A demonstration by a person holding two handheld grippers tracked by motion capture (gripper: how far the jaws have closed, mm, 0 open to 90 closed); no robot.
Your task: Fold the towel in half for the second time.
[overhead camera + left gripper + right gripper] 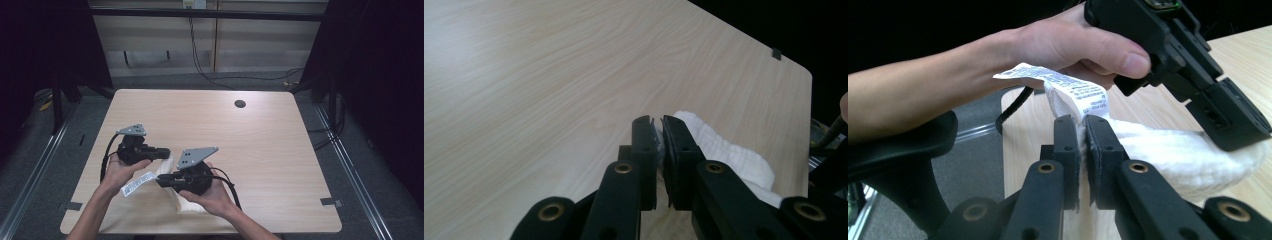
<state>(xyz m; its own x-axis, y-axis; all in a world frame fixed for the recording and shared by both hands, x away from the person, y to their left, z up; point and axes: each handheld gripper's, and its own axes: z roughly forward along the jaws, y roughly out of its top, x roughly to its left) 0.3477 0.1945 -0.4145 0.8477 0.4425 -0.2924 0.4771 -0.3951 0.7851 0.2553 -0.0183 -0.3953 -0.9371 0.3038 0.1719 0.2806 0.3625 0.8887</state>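
A white towel [186, 204] lies bunched near the table's front edge, between the two hands. Its printed label [138, 183] sticks out to the left. In the high view my left gripper [167, 153] points right over the towel's far edge, and my right gripper [159, 181] points left at the label end. In the left gripper view the left gripper [659, 142] is shut on a fold of the towel [729, 152]. In the right gripper view the right gripper [1082, 127] is shut on the towel [1188, 155] just below the label [1068, 87]. The left gripper's body [1198, 70] sits farther off.
The light wooden table [250, 140] has a round cable hole [240, 104] at the back. Tape marks [331, 202] sit on the floor by its front corners. A black chair part [908, 150] is at the left of the right gripper view. Dark curtains flank the table.
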